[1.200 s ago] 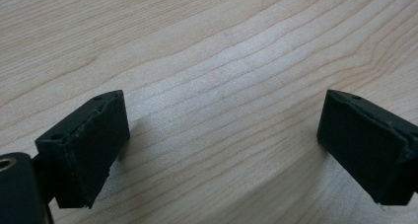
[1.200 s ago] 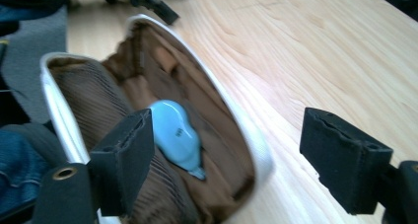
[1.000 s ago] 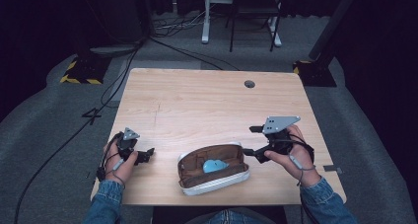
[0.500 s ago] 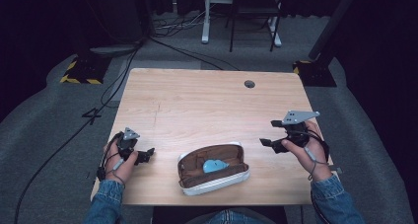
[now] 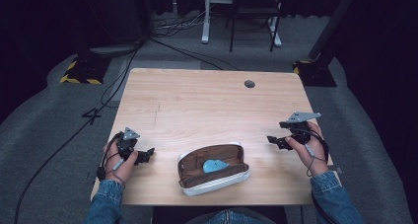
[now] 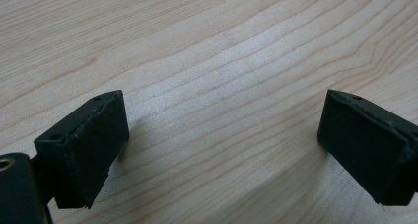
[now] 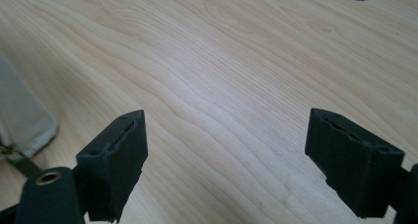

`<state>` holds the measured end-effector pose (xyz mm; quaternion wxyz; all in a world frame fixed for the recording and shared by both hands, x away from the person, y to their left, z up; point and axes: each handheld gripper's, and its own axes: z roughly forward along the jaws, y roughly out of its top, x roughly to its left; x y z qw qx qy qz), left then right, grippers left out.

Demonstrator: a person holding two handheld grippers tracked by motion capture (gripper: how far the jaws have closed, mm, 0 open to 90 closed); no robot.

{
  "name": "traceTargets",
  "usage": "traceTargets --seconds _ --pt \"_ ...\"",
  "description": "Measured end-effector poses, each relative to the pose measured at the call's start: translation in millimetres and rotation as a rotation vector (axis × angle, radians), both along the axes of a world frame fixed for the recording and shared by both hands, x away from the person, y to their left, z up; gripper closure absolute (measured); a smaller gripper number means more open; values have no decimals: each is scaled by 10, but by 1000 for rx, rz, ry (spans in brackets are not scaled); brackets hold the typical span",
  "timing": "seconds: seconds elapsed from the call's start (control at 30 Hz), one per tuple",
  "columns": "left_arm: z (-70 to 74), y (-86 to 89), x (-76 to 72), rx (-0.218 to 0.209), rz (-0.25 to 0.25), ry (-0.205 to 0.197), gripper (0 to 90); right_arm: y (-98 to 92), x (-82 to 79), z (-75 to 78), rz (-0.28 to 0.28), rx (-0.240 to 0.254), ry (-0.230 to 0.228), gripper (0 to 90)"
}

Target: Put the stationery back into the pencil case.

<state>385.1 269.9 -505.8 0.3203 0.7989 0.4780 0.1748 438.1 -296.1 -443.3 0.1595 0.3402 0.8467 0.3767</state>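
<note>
Right gripper (image 5: 272, 140) beside open pouch (image 5: 213, 168), bare table (image 5: 207, 105) between.

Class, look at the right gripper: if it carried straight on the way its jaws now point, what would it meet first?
Probably bare table. The right gripper stands open and tilts down over the wood; the open case lies off to one side of that line, though depth is unclear.

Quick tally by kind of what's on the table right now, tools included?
Open brown case: 1
Light blue item inside the case: 1
Hand-held tools: 2, the left tool and the right tool, both with jaws apart and nothing between them
Round hole in the table: 1
Total: 5
</note>
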Motion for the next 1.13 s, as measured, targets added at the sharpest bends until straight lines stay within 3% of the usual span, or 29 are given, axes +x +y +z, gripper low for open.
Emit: traceTargets --seconds 0.33,0.6,1.13 --pt "0 0 0 0 0 0 56 -155 105 -275 -50 -25 -13 167" --pt "0 0 0 0 0 0 56 -248 162 -469 -96 -10 -20 167" --pt "0 -1 3 0 -2 -1 55 -305 196 -608 -130 -4 20 145"
